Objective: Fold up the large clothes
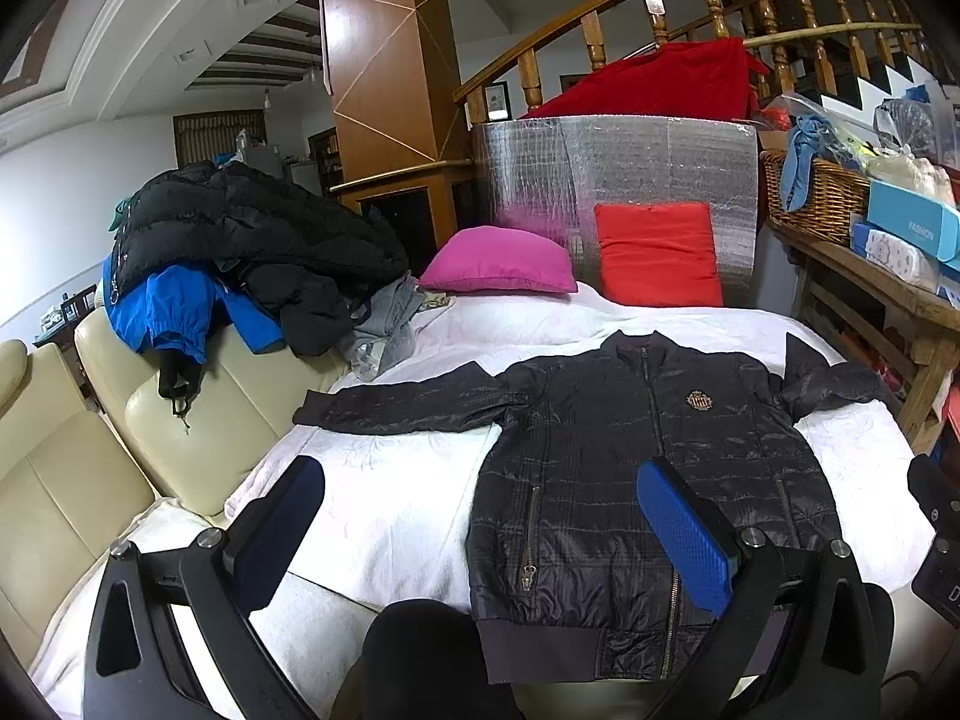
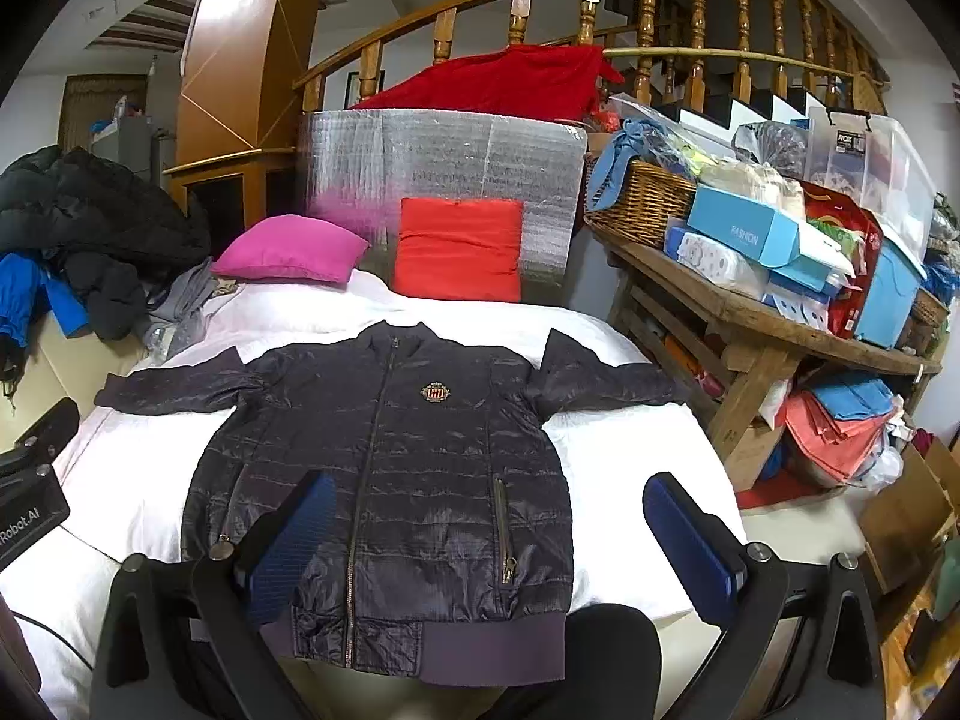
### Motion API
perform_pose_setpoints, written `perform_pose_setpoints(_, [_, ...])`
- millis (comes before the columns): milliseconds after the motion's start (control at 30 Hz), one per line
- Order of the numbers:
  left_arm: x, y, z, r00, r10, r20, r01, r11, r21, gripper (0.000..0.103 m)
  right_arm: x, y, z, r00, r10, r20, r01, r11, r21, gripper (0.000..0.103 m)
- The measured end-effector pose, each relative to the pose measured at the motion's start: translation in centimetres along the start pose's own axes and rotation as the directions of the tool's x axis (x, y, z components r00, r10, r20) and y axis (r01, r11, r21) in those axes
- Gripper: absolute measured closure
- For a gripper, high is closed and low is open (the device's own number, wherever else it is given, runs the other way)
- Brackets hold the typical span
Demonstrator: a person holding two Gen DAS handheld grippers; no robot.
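Left wrist view: dark quilted jacket (image 1: 648,480) spread flat, front up, zipped, on a white bed cover (image 1: 390,498). Collar toward the pillows, ribbed hem toward the camera. Sleeves stretched out to both sides, the one on the picture's right bent and bunched near the cover's edge. Gold crest on the chest. Left gripper (image 1: 480,540) held above the near end of the bed, jaws spread wide, gripping nothing; one blue pad (image 1: 690,540) over the jacket's lower front, the other finger over bare white cover. Pink pillow (image 1: 501,258) and red pillow (image 1: 657,261) at the far end, against a silver foil panel (image 1: 612,174). Heap of black and blue coats (image 1: 240,246) on a cream sofa (image 1: 78,450) at the picture's left. Edge of the other gripper at the far right.

Right wrist view: same jacket (image 2: 390,468) centred on the white cover (image 2: 120,480), both sleeves out. Right gripper (image 2: 489,540) above the hem end, jaws wide apart, empty; one pad over the jacket's lower front, the other finger (image 2: 696,546) past the jacket's side over white cover. Wooden table (image 2: 750,324) at the picture's right, piled with a wicker basket (image 2: 645,204), boxes and bags. Wooden stair railing (image 2: 648,18) behind.
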State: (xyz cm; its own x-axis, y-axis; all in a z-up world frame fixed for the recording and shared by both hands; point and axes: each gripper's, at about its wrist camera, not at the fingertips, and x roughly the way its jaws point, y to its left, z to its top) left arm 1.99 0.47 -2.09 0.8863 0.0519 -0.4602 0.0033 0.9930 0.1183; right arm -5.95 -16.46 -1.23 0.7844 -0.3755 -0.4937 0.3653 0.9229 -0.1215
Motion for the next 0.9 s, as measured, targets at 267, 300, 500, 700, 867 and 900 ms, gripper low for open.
perform_pose_setpoints(267, [0.08, 0.23, -0.1, 1.0, -0.002, -0.003, 0.002, 1.0, -0.008, 0.0, -0.19, 0.34, 0.01, 1.0, 0.001, 0.001, -0.001, 1.0, -0.003, 0.0])
perform_pose_setpoints(300, [0.1, 0.26, -0.12, 1.0, -0.002, -0.003, 0.002, 1.0, -0.008, 0.0, -0.19, 0.36, 0.01, 1.0, 0.002, 0.002, -0.002, 1.0, -0.002, 0.0])
perform_pose_setpoints(500, [0.15, 0.41, -0.13, 1.0, -0.003, 0.001, 0.003, 1.0, -0.011, 0.0, -0.3, 0.57, 0.38, 1.0, 0.003, 0.005, -0.003, 1.0, -0.009, 0.0])
perform_pose_setpoints(700, [0.24, 0.5, -0.07, 1.0, -0.002, 0.003, 0.002, 1.0, -0.009, 0.0, -0.41, 0.55, 0.59, 1.0, 0.0, 0.012, 0.0, 1.0, -0.007, 0.0])
perform_pose_setpoints(867, [0.07, 0.7, -0.01, 1.0, -0.003, 0.009, 0.003, 1.0, -0.016, 0.0, -0.51, 0.47, 0.69, 1.0, -0.001, 0.015, 0.001, 1.0, 0.002, 0.0])
perform_pose_setpoints(900, [0.06, 0.74, 0.0, 1.0, -0.001, 0.01, 0.001, 1.0, -0.017, 0.0, -0.53, 0.48, 0.72, 1.0, -0.001, 0.016, 0.001, 1.0, 0.003, 0.0])
